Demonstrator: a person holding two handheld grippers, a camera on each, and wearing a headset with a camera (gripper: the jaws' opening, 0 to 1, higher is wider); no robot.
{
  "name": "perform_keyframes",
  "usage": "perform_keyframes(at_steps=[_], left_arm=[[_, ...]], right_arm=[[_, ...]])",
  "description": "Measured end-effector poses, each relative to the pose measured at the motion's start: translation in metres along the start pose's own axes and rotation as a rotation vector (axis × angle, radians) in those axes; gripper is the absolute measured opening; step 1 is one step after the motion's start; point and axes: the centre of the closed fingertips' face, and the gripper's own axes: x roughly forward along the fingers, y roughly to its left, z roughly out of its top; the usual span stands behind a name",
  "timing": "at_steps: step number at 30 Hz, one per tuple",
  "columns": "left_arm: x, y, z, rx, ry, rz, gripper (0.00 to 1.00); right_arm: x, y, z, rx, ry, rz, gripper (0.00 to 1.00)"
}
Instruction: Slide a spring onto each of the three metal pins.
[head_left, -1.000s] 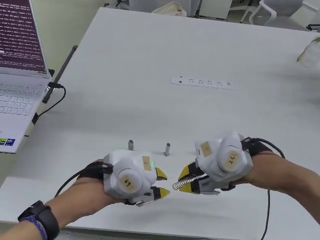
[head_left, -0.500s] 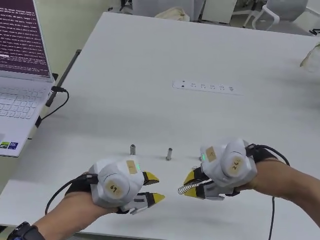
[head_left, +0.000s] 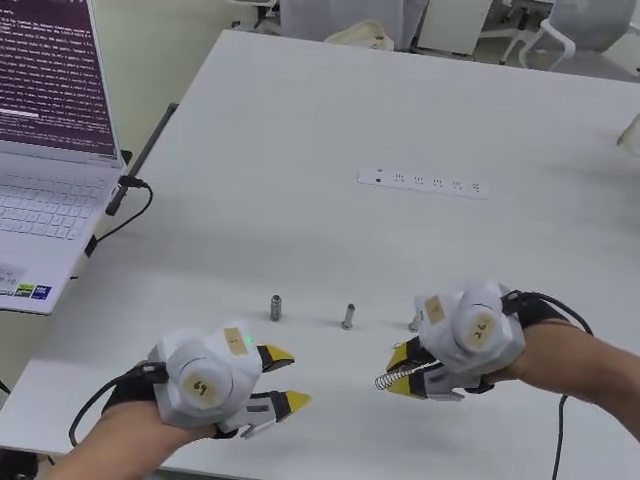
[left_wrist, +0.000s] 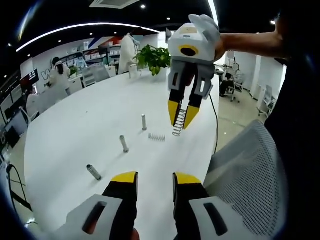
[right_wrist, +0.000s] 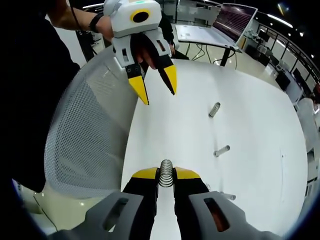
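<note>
Three short metal pins stand in a row on the white table. The left pin (head_left: 276, 307) (right_wrist: 215, 109) has a spring coiled on it. The middle pin (head_left: 348, 316) (left_wrist: 123, 143) is bare. The right pin (head_left: 415, 322) (left_wrist: 144, 122) is partly hidden behind my right gripper. My right gripper (head_left: 397, 371) (right_wrist: 166, 175) is shut on a spring (head_left: 402, 375) (right_wrist: 166, 179) that sticks out past its tips, near the front edge. My left gripper (head_left: 296, 378) (left_wrist: 155, 178) is open with nothing between its fingers, facing the right one. A loose spring (left_wrist: 156, 136) lies by the right pin.
An open laptop (head_left: 45, 150) stands at the table's left, with a cable (head_left: 125, 205) running from it. A white power strip (head_left: 425, 183) lies further back. The table's front edge runs just below both grippers. A mesh chair (left_wrist: 250, 170) is behind them.
The head camera has tilted, so the scene sits lower. My left gripper has drawn away to the left, widening the gap to the right gripper. The right gripper still holds its spring.
</note>
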Motion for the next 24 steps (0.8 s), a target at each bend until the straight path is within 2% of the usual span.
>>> perform_keyframes(at_steps=[5, 12, 24], left_arm=[[-0.007, 0.004, -0.006, -0.011, 0.000, 0.016, 0.26], [-0.020, 0.014, -0.015, -0.053, -0.002, 0.067, 0.29], [-0.037, 0.027, -0.028, -0.096, -0.004, 0.118, 0.35]], right_arm=[[0.001, -0.005, -0.005, 0.013, 0.015, -0.007, 0.09], [0.004, -0.011, -0.012, 0.015, 0.040, 0.000, 0.09], [0.004, -0.035, -0.020, 0.004, 0.088, 0.000, 0.09]])
